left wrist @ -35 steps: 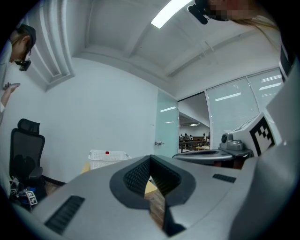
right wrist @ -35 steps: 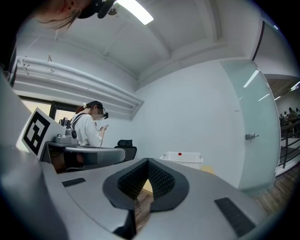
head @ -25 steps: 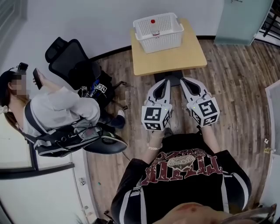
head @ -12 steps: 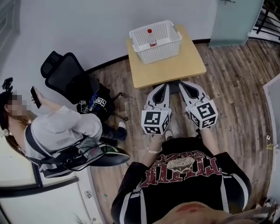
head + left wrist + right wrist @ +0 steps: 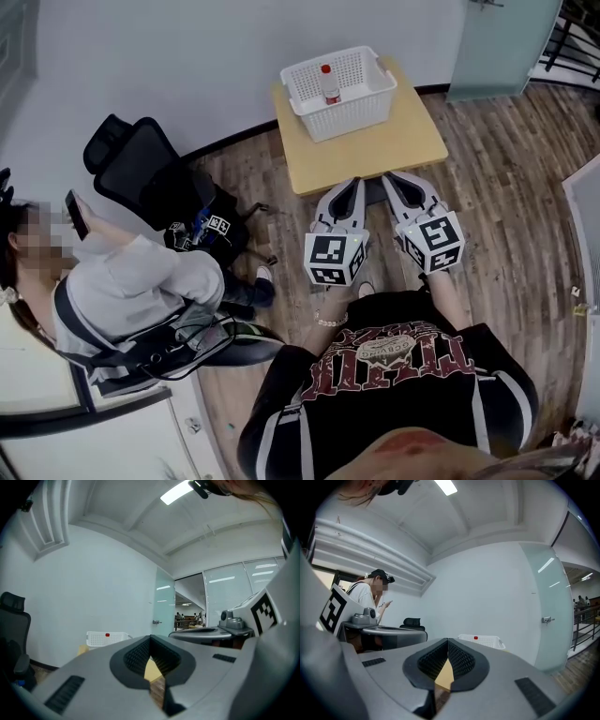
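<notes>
The wooden surface (image 5: 375,150) bore a white basket (image 5: 354,112) at its far side, while the left tool (image 5: 351,185) and right tool (image 5: 392,180) hung side by side at its near edge, jaws together and empty, well short of the basket's red-capped bottle (image 5: 329,84), so holding them level seemed wise.

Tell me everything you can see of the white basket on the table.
The white basket is rectangular and plastic-looking, with mesh-like perforated walls and a flared rim. It stands upright, open at the top, on the far half of the small light wooden table, near the wall. Inside is one small red-capped bottle; nothing else touches it.
</notes>
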`<state>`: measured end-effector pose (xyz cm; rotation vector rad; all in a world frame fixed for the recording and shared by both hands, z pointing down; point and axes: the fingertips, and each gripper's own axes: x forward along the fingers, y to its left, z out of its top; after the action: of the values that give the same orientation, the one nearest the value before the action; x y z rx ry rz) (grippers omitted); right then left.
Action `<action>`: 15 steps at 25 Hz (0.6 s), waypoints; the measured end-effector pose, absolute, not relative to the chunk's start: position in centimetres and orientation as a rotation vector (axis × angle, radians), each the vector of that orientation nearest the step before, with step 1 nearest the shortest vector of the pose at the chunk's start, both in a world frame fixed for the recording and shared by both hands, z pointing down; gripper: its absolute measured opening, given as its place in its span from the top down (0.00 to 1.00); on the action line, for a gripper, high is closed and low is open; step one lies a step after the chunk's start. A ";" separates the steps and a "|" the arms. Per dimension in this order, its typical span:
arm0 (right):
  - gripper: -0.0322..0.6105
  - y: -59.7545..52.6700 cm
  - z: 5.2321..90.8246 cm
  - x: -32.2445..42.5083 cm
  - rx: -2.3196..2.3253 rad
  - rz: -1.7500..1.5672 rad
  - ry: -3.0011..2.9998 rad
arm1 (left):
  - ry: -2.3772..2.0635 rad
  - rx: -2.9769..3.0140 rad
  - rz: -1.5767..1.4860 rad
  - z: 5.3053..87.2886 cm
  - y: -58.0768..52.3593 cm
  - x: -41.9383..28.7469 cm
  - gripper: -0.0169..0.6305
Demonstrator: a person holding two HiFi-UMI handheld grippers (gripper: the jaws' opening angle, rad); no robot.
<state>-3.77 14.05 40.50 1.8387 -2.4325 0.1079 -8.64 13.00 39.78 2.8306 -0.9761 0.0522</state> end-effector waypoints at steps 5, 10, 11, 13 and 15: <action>0.92 13.1 40.9 -5.0 1.852 0.115 -2.428 | -0.952 2.839 0.075 40.5 12.3 -9.7 0.91; 0.92 12.4 40.9 -5.9 1.848 0.126 -2.424 | -0.942 2.833 0.079 40.4 11.5 -10.3 0.91; 0.92 12.3 40.9 -6.0 1.845 0.126 -2.422 | -0.940 2.834 0.077 40.3 11.4 -10.3 0.91; 0.92 12.0 40.8 -6.2 1.833 0.122 -2.418 | -0.939 2.833 0.070 40.1 11.1 -10.3 0.91; 0.92 11.8 40.7 -6.3 1.822 0.110 -2.407 | -0.935 2.831 0.061 40.0 10.9 -10.2 0.91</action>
<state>-6.28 11.81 40.73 1.8221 -2.4067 0.1103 -10.22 10.91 39.99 2.8312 -0.9352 0.0612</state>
